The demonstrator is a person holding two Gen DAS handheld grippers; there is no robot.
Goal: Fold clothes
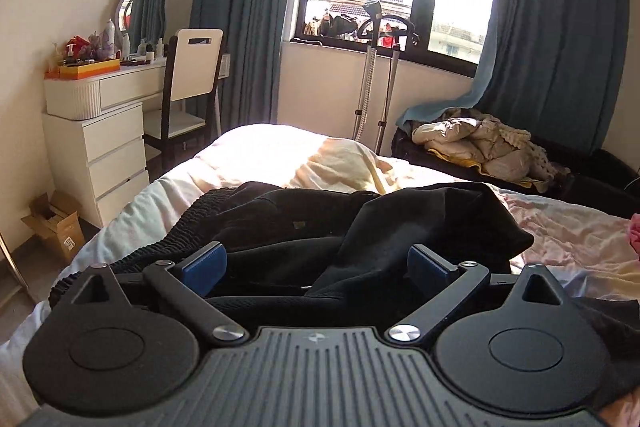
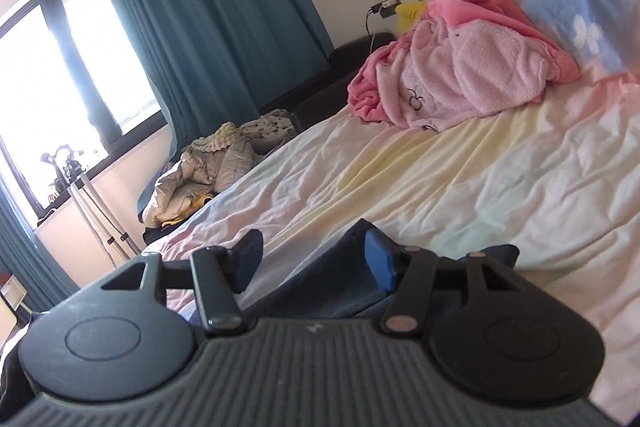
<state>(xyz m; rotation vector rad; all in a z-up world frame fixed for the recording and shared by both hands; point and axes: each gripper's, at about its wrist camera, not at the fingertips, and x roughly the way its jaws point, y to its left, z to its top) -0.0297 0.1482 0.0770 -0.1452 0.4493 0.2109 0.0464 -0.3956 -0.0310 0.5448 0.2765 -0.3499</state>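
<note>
Bed (image 1: 168, 195) carries our black trousers (image 1: 304, 227), between our left gripper's (image 1: 316, 265) spread fingers; only our right gripper (image 2: 314, 259), likewise spread over dark fabric (image 2: 332, 287), shows pink fleece (image 2: 452, 83).

Left gripper (image 1: 316, 265): we see black linkage arms, blue ribbed pads (image 1: 204, 263), silver screws.
Right gripper (image 2: 312, 265): we see grey ribbed housing, black discs, blue pads (image 2: 380, 265).
</note>
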